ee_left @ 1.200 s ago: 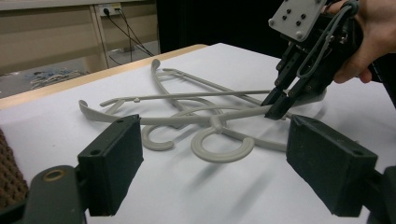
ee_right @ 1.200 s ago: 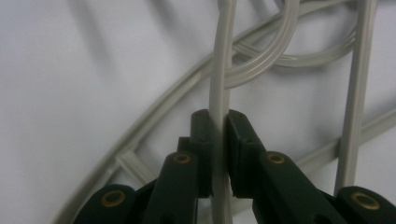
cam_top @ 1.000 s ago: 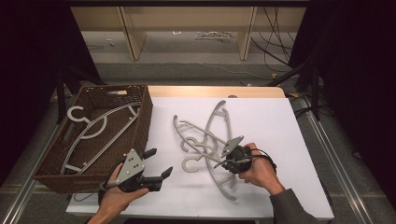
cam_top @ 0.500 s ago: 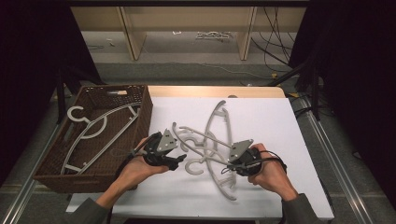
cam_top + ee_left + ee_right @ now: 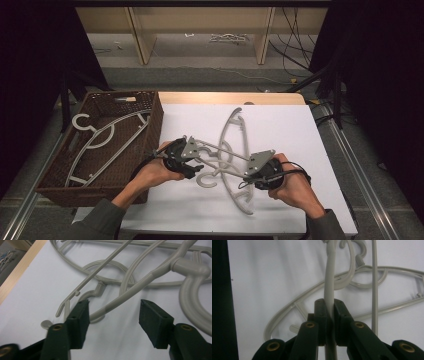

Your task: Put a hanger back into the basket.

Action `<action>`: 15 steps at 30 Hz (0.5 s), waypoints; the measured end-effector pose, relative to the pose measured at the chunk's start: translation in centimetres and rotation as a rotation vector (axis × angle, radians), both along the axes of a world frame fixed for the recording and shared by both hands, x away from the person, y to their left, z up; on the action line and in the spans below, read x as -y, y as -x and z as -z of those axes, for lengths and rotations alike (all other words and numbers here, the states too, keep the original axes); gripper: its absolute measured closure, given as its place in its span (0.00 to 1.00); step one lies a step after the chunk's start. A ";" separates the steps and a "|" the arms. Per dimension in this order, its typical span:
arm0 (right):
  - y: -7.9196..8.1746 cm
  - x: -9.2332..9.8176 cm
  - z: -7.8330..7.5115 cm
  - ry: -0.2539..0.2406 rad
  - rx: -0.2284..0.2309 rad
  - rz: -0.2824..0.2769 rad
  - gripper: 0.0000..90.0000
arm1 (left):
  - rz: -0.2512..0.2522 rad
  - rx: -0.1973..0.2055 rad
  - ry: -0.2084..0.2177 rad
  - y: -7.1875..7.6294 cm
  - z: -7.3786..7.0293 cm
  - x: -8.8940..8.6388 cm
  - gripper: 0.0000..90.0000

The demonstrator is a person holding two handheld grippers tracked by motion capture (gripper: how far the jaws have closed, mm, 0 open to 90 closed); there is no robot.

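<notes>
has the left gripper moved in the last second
Yes. The left gripper went right and away from the person, from by the basket's near corner to the hangers.

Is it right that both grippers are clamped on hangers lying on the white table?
Not quite. The left gripper is open, its jaws either side of a hanger arm, as the left gripper view shows. The right gripper is clamped.

Tangled hangers (image 5: 227, 155) block table centre; basket (image 5: 150, 107) walls left
</notes>
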State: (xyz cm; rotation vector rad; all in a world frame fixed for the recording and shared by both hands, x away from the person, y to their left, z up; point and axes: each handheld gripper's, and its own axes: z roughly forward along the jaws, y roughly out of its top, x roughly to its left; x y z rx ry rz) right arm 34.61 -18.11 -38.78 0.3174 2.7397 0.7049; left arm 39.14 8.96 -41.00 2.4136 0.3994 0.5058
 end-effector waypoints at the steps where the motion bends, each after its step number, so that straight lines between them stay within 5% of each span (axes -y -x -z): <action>1: 0.0 0.0 -0.1 -0.002 0.004 -0.003 0.92 | 0.016 0.007 -0.002 0.0 0.0 0.1 0.48; 5: 0.2 0.1 -0.7 -0.006 0.024 -0.020 0.92 | 0.104 0.011 -0.009 0.0 -0.1 0.2 0.54; 15: 1.1 -0.5 -1.4 -0.015 0.023 -0.077 0.92 | 0.227 0.001 -0.043 0.4 -0.1 0.3 0.68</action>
